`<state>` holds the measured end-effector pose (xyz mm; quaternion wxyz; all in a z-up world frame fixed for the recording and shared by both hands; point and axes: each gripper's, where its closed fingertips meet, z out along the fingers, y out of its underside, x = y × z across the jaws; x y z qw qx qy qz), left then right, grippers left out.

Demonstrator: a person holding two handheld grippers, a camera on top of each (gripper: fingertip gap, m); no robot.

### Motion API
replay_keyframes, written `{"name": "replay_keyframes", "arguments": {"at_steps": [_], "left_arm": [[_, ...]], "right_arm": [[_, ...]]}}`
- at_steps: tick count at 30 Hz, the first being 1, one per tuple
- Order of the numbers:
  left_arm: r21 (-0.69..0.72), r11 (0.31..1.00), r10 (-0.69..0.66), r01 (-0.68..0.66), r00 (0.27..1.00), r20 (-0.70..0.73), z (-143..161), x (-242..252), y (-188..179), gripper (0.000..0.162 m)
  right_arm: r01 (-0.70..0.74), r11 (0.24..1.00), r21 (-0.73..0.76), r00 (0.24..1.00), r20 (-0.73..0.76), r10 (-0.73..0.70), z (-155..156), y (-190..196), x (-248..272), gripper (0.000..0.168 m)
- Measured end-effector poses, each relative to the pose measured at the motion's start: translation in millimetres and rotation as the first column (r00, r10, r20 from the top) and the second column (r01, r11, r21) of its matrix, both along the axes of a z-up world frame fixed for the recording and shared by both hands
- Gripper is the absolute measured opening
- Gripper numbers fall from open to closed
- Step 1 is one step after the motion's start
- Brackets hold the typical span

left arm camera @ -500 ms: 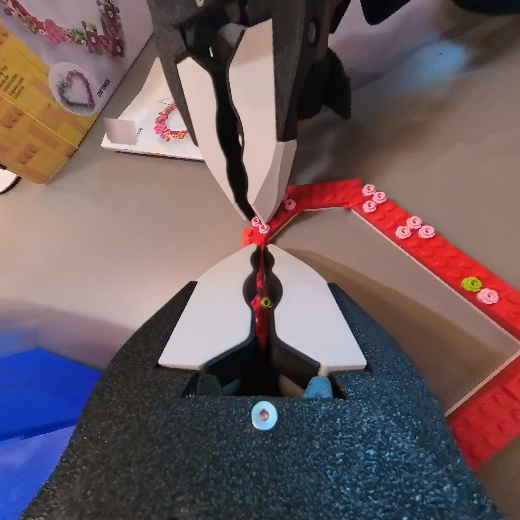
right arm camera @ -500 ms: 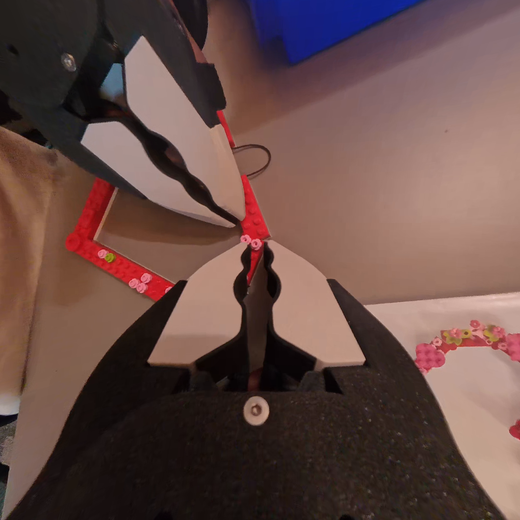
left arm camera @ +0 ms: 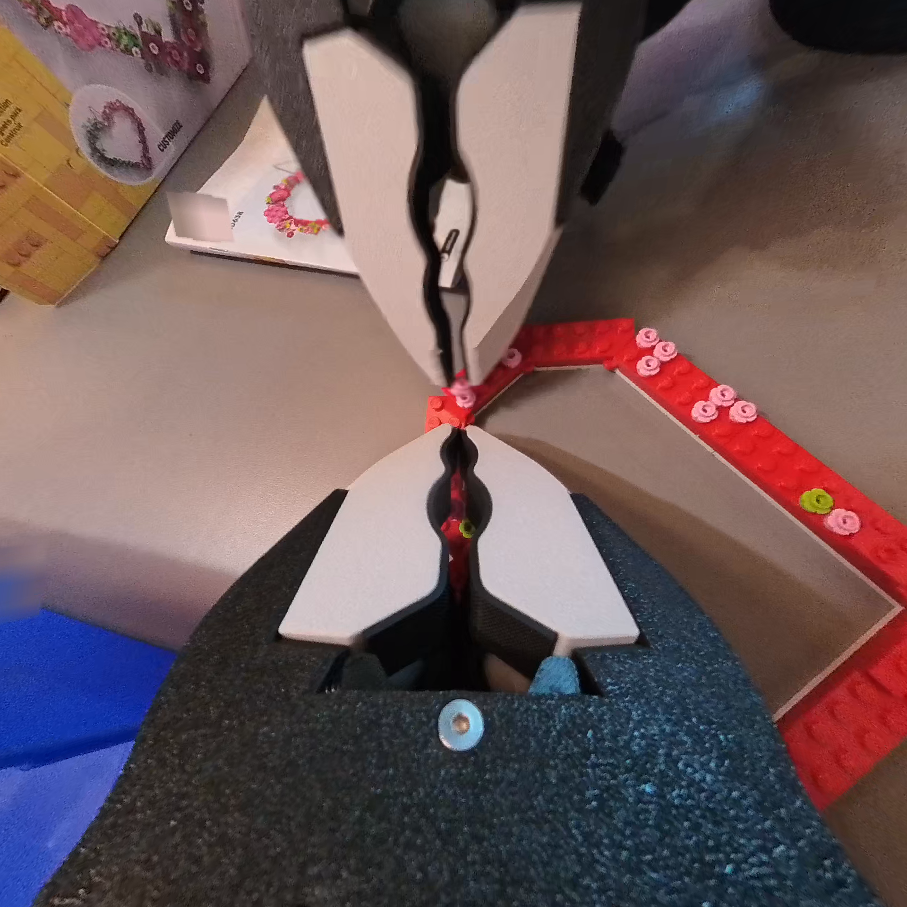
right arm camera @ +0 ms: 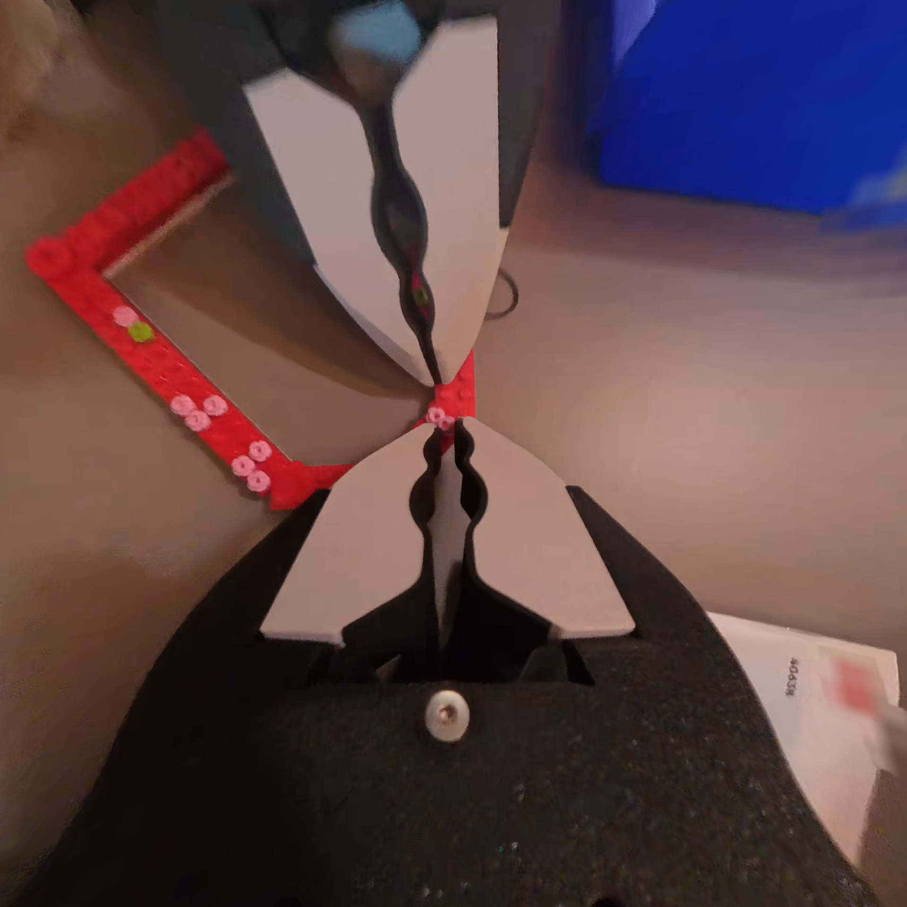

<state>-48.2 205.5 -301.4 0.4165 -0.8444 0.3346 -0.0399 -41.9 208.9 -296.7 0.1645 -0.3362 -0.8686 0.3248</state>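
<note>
the red brick frame (left arm camera: 765, 451) lies flat on the grey table (left arm camera: 196, 417), and one of its corners sits right between my two grippers. my left gripper (left arm camera: 459, 428) has its fingers pressed almost together on the frame's edge, and i can see red brick and a tiny green flower (left arm camera: 466, 527) in the thin gap between them. my right gripper (right arm camera: 444, 423) comes at the same corner from the other side, and its fingers are close together too, with the tips right at two small pink flowers (right arm camera: 439, 417) stuck on that corner. i cannot tell if those tips are pinching a flower or only touching it. more pink flowers (left arm camera: 721, 402) sit in little bunches along the far side of the frame, and another green flower (left arm camera: 815, 500) sits farther down it. a toy box (left arm camera: 73, 147) and a white booklet (left arm camera: 255, 196) lie at the back, and something blue (left arm camera: 59, 711) is beside me. i think the frame could bend or pop apart at this corner if my two grippers pull in different ways. the little flowers could also snap off and roll away, because they are tiny and my tips are big.
</note>
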Motion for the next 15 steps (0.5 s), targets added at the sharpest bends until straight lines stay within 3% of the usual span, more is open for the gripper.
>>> {"name": "replay_keyframes", "arguments": {"at_steps": [2,6,8,10,12,15], "left_arm": [[-0.001,1.0,0.004,-0.004,1.0,0.002,0.0,-0.4,0.4,0.0],[-0.001,1.0,-0.002,0.002,1.0,0.002,0.1,0.1,-0.1,0.0],[-0.008,1.0,-0.003,0.003,1.0,0.012,0.1,0.3,-0.2,0.0],[-0.016,1.0,-0.003,0.003,1.0,0.025,0.3,-0.1,-0.5,0.0],[-0.02,1.0,-0.005,0.006,1.0,0.031,0.4,-0.1,-1.1,0.0],[-0.013,1.0,-0.008,0.008,1.0,0.024,0.5,-0.2,-1.5,0.0]], "right_arm": [[-0.019,0.976,-0.217,0.99,-0.143,-0.013,32.6,-14.8,-2.5,0.004],[0.137,0.977,-0.165,0.971,-0.175,-0.165,51.6,16.8,8.4,0.005],[0.209,0.964,-0.165,0.939,-0.239,-0.245,77.6,30.9,25.5,0.005],[0.376,0.92,-0.109,0.866,-0.312,-0.391,115.3,67.6,54.8,0.005],[0.599,0.799,-0.063,0.731,-0.366,-0.577,162.4,129.8,104.0,0.005],[0.849,0.527,-0.016,0.491,-0.341,-0.801,211.6,235.9,197.8,0.005]]}}
